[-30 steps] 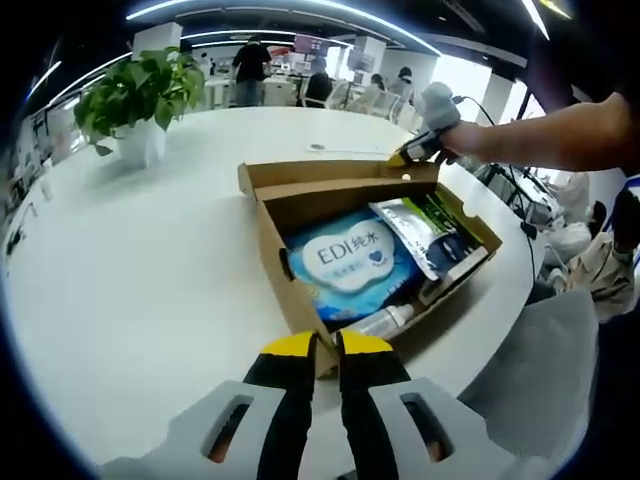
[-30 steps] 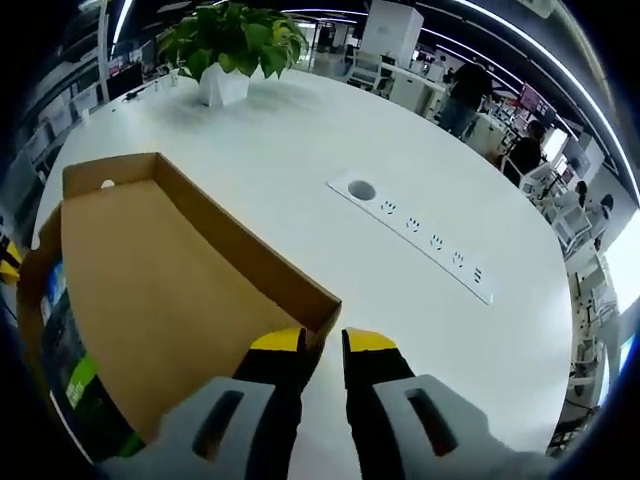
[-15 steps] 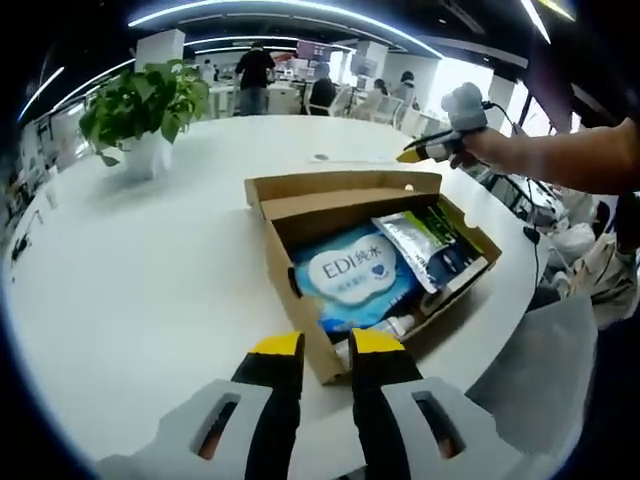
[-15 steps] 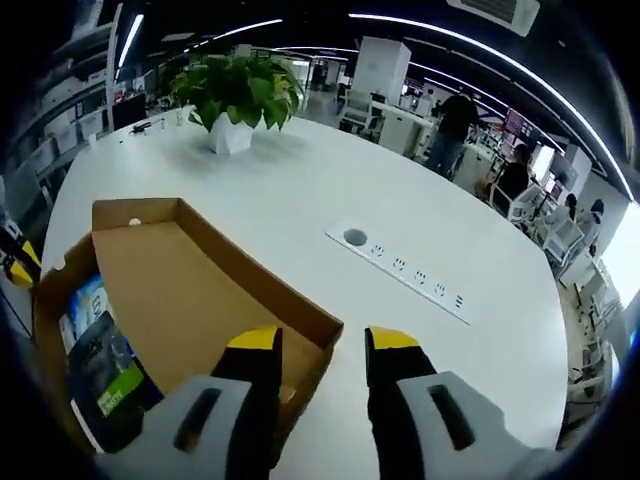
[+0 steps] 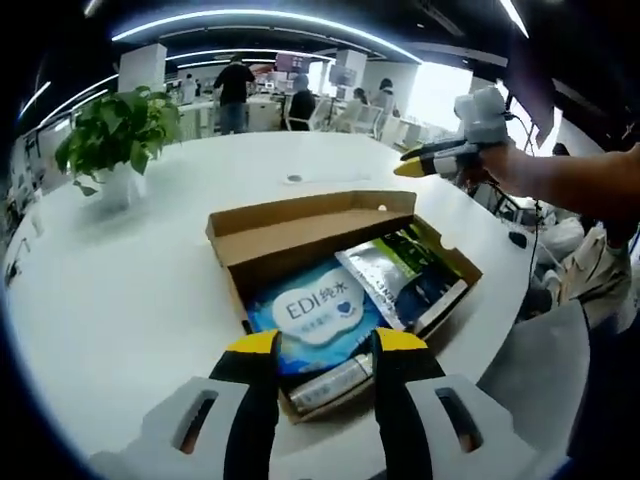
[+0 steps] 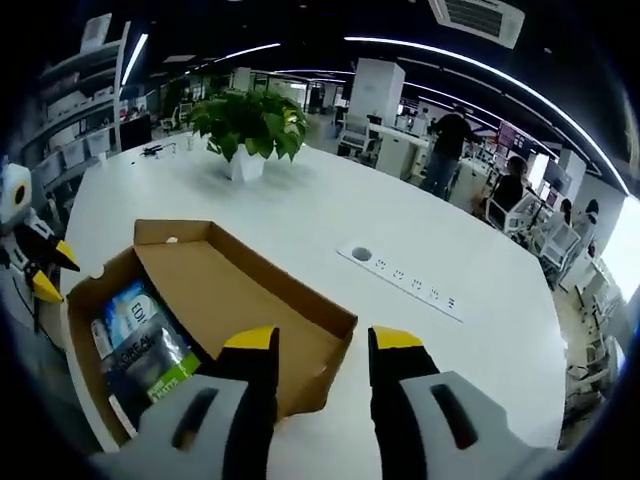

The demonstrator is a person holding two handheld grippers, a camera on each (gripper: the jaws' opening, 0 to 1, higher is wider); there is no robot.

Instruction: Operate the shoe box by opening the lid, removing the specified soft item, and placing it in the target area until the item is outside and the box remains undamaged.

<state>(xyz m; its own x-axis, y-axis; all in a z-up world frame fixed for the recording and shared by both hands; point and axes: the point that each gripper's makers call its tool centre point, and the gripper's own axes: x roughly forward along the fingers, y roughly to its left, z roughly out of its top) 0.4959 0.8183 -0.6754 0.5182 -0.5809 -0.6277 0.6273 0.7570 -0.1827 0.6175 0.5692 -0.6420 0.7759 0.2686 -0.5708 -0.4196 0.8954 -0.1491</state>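
The shoe box (image 5: 330,270) is sitting open on the round white table (image 5: 130,290), its lid (image 5: 305,225) folded back flat behind it. Inside are lying a blue soft pack (image 5: 312,315) with white lettering, a green and dark pouch (image 5: 405,275) leaning over its right side, and a small pale tube (image 5: 330,378) along the near wall.

In the left gripper view, the left gripper (image 5: 325,350) is hovering over the near edge of the box with its yellow-tipped jaws spread apart and nothing between them; a second ago they were almost closed beside the box corner, and they have been widening since. The view has also pulled back, so the box is appearing lower and more central than before.

The right gripper (image 6: 322,345) is likewise holding its jaws apart and empty, above the outer rim of the lid. One second ago its tips were pinched at the lid's corner; now they are clear of the cardboard and raised higher. In the left gripper view it is showing at the upper right (image 5: 425,160), well above the box.

A potted plant (image 6: 250,130) and a recessed socket strip (image 6: 405,285) are standing on the table beyond the box.
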